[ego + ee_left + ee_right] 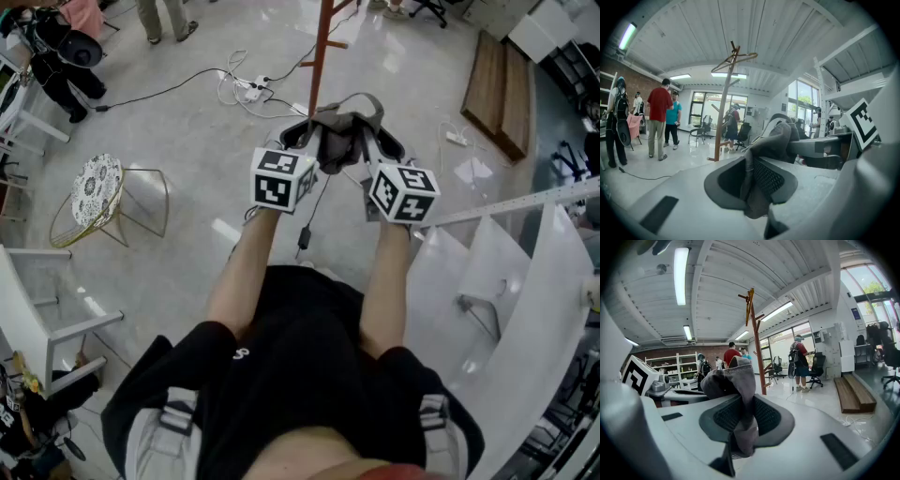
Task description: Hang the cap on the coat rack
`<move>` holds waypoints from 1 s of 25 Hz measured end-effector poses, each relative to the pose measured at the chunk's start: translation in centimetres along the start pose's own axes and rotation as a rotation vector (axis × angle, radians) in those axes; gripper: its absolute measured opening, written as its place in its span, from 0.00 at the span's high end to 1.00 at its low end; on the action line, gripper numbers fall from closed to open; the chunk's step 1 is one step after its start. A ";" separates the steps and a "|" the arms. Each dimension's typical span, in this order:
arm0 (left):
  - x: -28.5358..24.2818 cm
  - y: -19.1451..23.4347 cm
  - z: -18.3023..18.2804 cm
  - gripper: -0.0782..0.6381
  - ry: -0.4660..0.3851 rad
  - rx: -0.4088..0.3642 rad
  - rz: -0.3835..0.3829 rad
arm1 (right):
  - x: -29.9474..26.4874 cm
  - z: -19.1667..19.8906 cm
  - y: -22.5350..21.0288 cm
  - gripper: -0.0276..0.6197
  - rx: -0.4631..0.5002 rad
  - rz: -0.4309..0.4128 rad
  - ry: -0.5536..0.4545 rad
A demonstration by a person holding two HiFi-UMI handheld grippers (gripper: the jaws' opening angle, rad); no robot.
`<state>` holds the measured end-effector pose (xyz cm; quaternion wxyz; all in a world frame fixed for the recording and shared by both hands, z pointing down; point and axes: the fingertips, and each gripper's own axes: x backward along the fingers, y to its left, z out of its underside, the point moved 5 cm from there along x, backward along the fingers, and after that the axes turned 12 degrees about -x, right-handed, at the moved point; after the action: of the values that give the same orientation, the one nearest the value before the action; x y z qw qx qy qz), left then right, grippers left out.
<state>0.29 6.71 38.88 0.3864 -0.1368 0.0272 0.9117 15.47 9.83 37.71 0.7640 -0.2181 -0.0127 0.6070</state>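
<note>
A grey cap hangs stretched between my two grippers in the head view, held out at chest height. My left gripper is shut on one side of the cap, with fabric pinched between the ribbed pads. On the other side of the cap my right gripper is shut, and cloth bunches through its jaws. The coat rack, a reddish wooden pole, stands on the floor just beyond the cap. Its top hooks rise ahead of the left gripper. The same pole stands ahead in the right gripper view.
White cables and a power strip lie on the floor left of the rack. A round patterned stool stands at the left. White curved panels fill the right side. Wooden boards lie far right. Several people stand in the room.
</note>
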 end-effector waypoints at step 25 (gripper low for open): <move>-1.1 -3.3 -0.4 0.82 -0.030 -0.030 -0.042 | 0.7 -0.2 -3.4 0.86 -0.062 0.023 -0.101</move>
<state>3.46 8.19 38.96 0.4036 -0.1294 0.0048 0.9057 18.80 9.82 38.54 0.7484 -0.2109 -0.0673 0.6252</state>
